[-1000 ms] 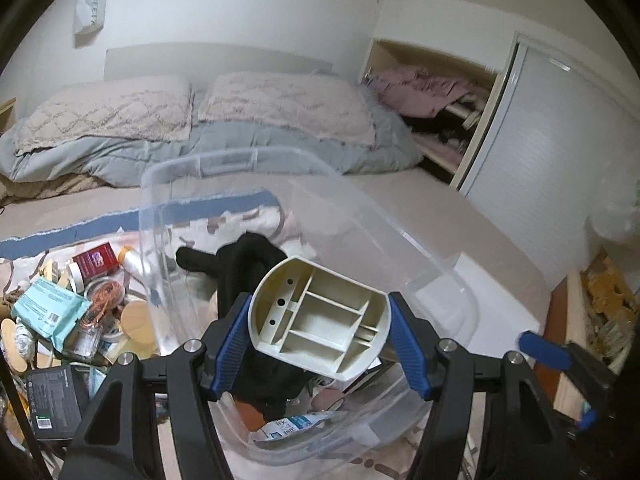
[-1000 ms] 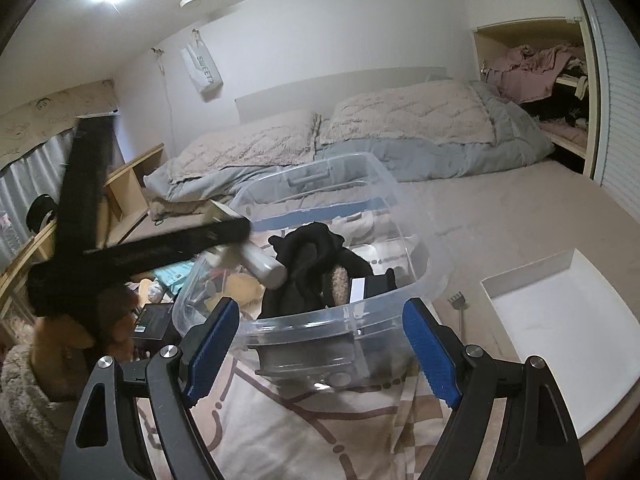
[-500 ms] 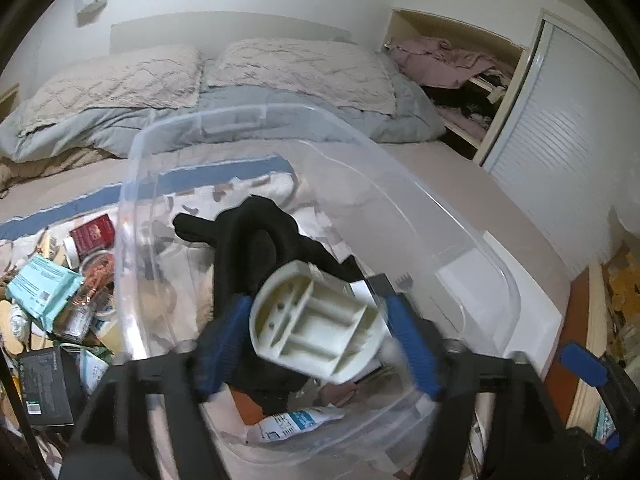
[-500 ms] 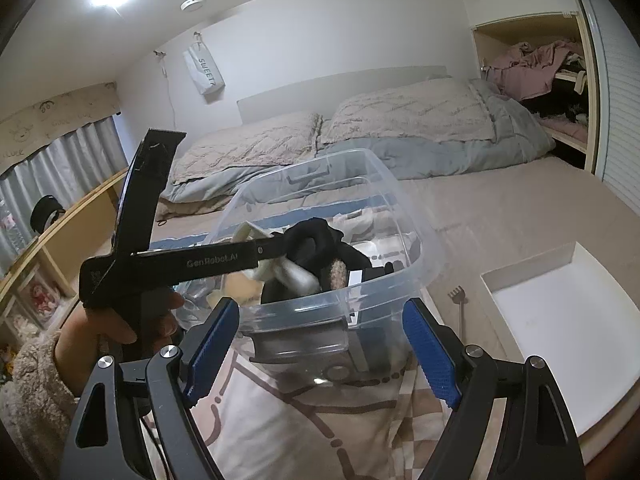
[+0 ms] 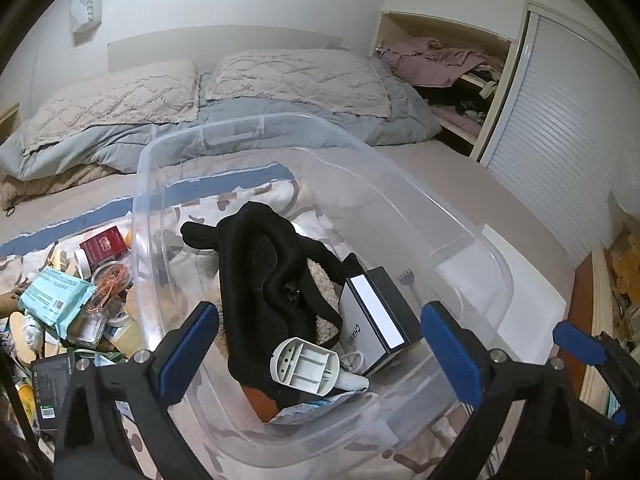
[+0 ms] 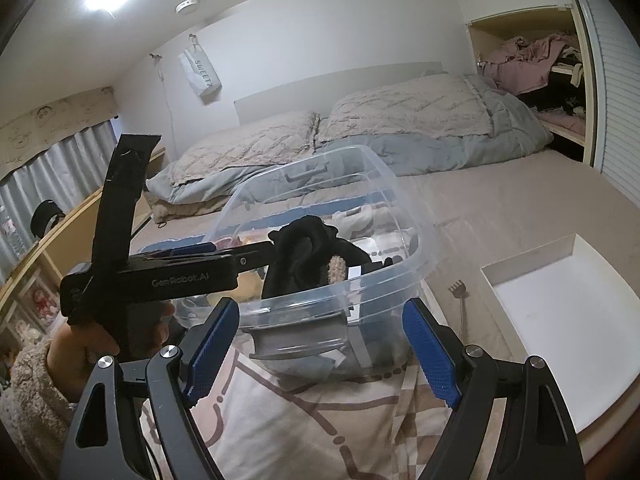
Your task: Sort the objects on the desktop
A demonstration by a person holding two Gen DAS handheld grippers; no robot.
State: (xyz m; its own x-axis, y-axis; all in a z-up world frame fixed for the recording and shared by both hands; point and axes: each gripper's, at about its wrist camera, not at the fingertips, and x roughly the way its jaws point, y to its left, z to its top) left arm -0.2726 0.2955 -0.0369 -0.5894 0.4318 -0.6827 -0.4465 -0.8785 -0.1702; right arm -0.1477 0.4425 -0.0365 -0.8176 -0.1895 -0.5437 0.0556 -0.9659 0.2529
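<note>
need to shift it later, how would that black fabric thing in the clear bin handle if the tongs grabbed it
The black fabric piece would probably be floppy: it lies folded and draped over other items in the clear bin. It looks soft and likely light, so it should compress in a grip. Its trailing strap may drag on the black box beside it.

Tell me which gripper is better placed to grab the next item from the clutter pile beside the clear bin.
Left, likely: the left gripper, jaws opening and empty, hangs over the clear bin next to the clutter pile.
</note>
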